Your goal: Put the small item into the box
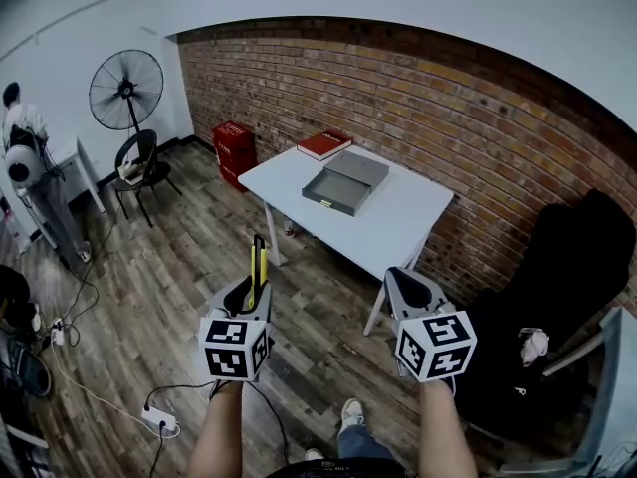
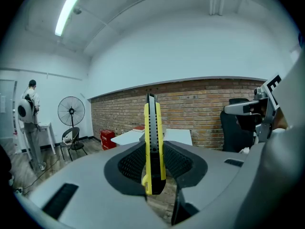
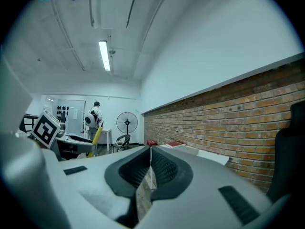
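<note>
A yellow and black utility knife (image 1: pixel 258 265) stands upright in my left gripper (image 1: pixel 251 289), whose jaws are shut on it. In the left gripper view the knife (image 2: pixel 153 142) rises between the black pads (image 2: pixel 131 163). My right gripper (image 1: pixel 408 285) is level with the left one, and its jaws are shut with nothing between them (image 3: pixel 151 152). Both are held over the wooden floor, well short of the white table (image 1: pixel 403 217). On the table lies an open grey box (image 1: pixel 333 194) with its lid (image 1: pixel 356 169) behind it.
A red book (image 1: pixel 323 144) lies at the table's far corner. A standing fan (image 1: pixel 126 90), a chair (image 1: pixel 139 162) and a red crate (image 1: pixel 234 147) stand at the left. A black seat (image 1: pixel 567 287) is at the right. A person (image 1: pixel 22 137) stands far left; cables and a power strip (image 1: pixel 159 421) lie on the floor.
</note>
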`<state>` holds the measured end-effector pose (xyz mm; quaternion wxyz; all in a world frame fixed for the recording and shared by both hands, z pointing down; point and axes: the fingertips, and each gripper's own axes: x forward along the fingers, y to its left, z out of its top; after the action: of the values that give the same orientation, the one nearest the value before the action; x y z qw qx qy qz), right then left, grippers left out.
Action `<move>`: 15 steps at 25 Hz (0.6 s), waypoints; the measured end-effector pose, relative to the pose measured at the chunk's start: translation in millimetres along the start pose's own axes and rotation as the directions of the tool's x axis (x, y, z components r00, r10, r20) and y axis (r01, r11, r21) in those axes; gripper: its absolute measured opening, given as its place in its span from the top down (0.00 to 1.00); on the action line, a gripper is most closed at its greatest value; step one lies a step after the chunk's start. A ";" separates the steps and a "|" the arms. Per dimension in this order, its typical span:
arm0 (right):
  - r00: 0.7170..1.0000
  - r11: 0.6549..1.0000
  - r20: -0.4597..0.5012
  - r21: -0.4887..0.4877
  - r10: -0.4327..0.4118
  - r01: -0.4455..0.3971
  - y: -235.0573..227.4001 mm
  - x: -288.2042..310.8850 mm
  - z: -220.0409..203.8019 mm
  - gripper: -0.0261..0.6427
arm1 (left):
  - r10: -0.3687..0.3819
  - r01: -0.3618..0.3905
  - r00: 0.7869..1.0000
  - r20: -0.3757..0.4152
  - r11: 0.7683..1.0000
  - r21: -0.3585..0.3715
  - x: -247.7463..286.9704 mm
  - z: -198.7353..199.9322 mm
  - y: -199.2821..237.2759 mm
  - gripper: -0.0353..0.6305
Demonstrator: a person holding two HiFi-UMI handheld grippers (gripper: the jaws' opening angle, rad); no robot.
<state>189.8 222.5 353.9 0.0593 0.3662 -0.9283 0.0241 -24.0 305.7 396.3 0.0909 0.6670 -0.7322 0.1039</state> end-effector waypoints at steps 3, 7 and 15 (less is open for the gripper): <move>1.000 1.000 -0.002 0.004 0.007 -0.007 -7.6 15.5 -2.0 0.93 | 0.002 -0.002 1.000 -0.005 1.000 0.002 14.8 0.4 1.7 0.75; 1.000 1.000 -0.003 0.012 0.019 -0.019 -23.2 40.8 -6.0 0.93 | 0.002 -0.002 1.000 -0.015 1.000 0.003 42.2 1.8 2.1 0.75; 0.999 0.999 -0.004 0.013 0.035 -0.035 -78.3 105.3 1.2 0.93 | 0.020 -0.020 1.000 -0.020 1.000 0.013 122.4 25.0 2.7 0.75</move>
<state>166.8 94.0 366.2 0.0584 0.3501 -0.9343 0.0318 -38.1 181.9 405.5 0.0929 0.6592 -0.7371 0.1161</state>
